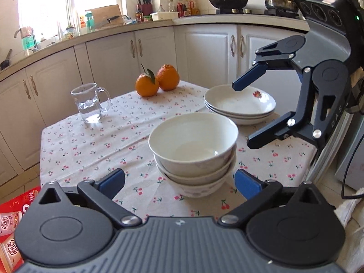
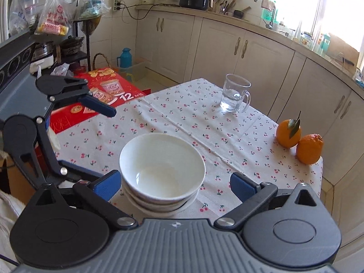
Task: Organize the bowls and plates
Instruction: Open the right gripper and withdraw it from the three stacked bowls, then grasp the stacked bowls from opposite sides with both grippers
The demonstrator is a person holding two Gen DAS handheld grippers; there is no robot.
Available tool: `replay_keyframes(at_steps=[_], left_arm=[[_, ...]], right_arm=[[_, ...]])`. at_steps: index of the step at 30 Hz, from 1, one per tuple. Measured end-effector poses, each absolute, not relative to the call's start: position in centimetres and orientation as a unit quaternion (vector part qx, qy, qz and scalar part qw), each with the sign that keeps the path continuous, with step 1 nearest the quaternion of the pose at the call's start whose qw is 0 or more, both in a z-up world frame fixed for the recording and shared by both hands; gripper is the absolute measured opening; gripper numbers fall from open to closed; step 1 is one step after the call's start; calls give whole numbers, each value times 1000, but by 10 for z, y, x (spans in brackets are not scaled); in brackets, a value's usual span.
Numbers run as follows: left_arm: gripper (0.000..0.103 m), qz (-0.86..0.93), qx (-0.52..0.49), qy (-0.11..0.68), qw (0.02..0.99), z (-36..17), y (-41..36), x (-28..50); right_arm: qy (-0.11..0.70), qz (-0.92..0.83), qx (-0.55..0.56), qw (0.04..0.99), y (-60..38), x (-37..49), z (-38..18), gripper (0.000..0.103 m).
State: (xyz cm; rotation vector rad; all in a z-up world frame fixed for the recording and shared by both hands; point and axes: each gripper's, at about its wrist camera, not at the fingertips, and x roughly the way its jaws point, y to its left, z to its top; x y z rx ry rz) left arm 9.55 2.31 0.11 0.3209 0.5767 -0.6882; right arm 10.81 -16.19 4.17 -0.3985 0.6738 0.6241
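My left gripper (image 1: 179, 182) is spread wide, nothing pinched in it. The blue pads sit on either side of the bowls (image 1: 193, 150), close to the bottom one but not pressing on it. That's three white bowls nested into one stack, sitting on the table (image 1: 91, 141) near my edge of it.

My right gripper (image 2: 175, 185) is just as wide and empty. From its own camera the bowls show up right between the fingers, the left pad close to the stack's side, can't tell if it touches, and the right pad well clear. In the left view it hangs off to the right, its upper blue tip over the rim of the plates (image 1: 241, 104).

Those plates are a stack of three shallow white ones, the top one with a small red flower print, sitting just behind the bowls toward the right corner.

Further out on the cherry-print cloth: a glass mug (image 1: 91, 104) with a bit of water in it, upright, on the left, and two oranges (image 1: 157, 82) touching each other at the far edge. A red box (image 2: 107, 91) sits on the floor past the table.
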Motion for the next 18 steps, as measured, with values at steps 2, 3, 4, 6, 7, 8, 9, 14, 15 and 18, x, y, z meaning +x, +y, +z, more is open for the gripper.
replay_keyframes(at_steps=[2, 3, 4, 6, 7, 8, 9, 14, 15, 18], left_arm=[[102, -340, 153, 299, 878, -7, 22, 99], [102, -346, 156, 308, 873, -11, 21, 101], [102, -349, 165, 314, 867, -16, 19, 104], [102, -348, 179, 320, 863, -24, 16, 108], [102, -353, 182, 322, 859, -28, 15, 111], [102, -361, 182, 324, 855, -32, 16, 113], [102, -366, 183, 328, 852, -35, 15, 116], [102, -388, 203, 331, 836, -46, 8, 132], [102, -394, 206, 333, 831, -47, 7, 136], [102, -411, 209, 337, 821, -49, 6, 148]], right_arm=[[327, 293, -209, 874, -161, 102, 29, 103], [333, 291, -218, 870, -160, 100, 23, 103], [338, 288, -226, 867, -159, 99, 16, 103], [346, 283, -240, 862, -157, 99, 1, 103], [349, 281, -243, 860, -157, 100, -5, 103], [354, 282, -243, 858, -157, 102, -11, 103], [358, 283, -241, 856, -157, 105, -17, 103], [371, 295, -234, 849, -158, 119, -40, 103], [375, 301, -233, 845, -157, 122, -43, 103], [379, 318, -238, 836, -154, 129, -49, 103]])
